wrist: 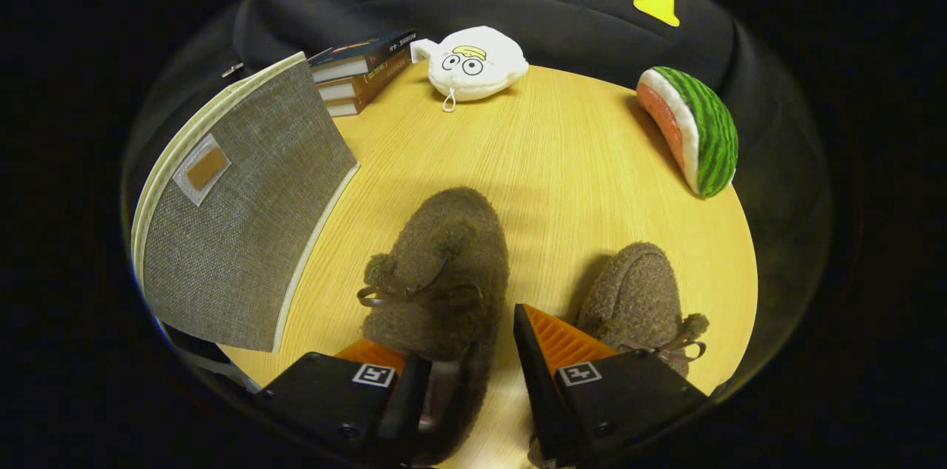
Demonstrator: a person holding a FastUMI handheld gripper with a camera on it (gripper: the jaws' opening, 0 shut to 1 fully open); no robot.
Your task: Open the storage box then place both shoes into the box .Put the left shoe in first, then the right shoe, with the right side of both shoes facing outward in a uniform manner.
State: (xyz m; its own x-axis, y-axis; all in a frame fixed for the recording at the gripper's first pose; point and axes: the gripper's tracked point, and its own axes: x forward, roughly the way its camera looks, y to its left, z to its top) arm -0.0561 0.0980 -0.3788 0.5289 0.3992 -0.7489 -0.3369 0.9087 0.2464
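- On the wooden table (562, 158), gripper view: two fuzzy brown slippers, a grey fabric storage box, a few other items.
- Gripper (462, 351) sits low over the near table edge, fingers spread apart.
- Larger slipper (444, 262) lies between the fingers, toe pointing away, bow on top. Its heel end reaches back into the gap.
- One finger sits against that slipper's side; the other finger stands off with bare table showing in between. So not clamped on both sides.
- Second slipper (636, 299) lies just outside the other finger, partly hidden behind it, bow visible near the finger's base. The two slippers are near each other, not touching.
- Storage box (237, 210) stands beside the first slipper, on the far side from the second one. Grey woven cloth, pale trim, small tan label patch on the facing panel. Cannot tell if that panel is a lid or a wall, or whether the box is open.
- Stack of books (362, 73) behind the box, at the far table edge.
- White plush toy (473, 62) with cartoon eyes beside the books.
- Watermelon slice plush (695, 129) well apart, beyond the second slipper.
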